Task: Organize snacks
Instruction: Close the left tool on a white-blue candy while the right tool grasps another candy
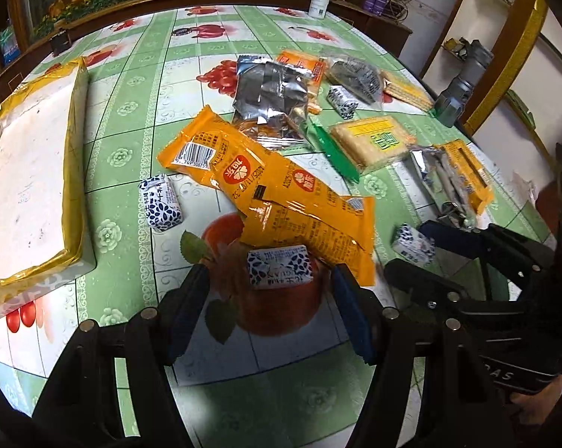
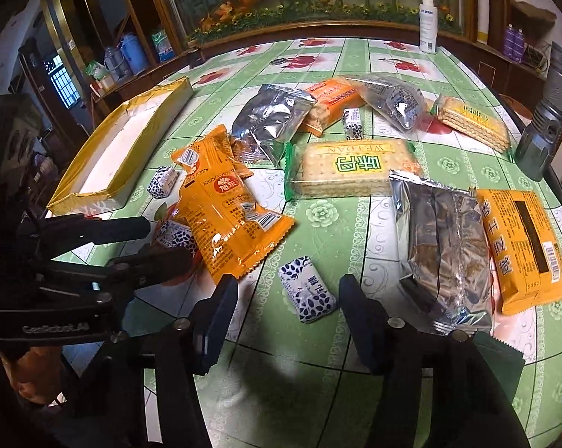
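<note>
Left gripper (image 1: 269, 293): my fingers stand apart, gripping nothing; a blue-and-white candy (image 1: 279, 267) lies between the tips, clear of both pads.
Right gripper (image 2: 288, 311): my jaws are parted, pads touching nothing; another blue-and-white wrapped candy (image 2: 307, 290) lies between them.
Orange snack packs (image 1: 277, 194): just beyond my left fingertips.
Tray (image 1: 77, 119): far left of my left fingers.

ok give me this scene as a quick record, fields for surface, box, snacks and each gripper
surface: green fruit-print tablecloth
box: open yellow-edged box, nothing visible in it
snacks: orange packets, cracker pack, silver foil packs, small blue-and-white candies scattered
left gripper: open, a candy between its fingertips, not pinched
right gripper: open, straddling another candy
</note>
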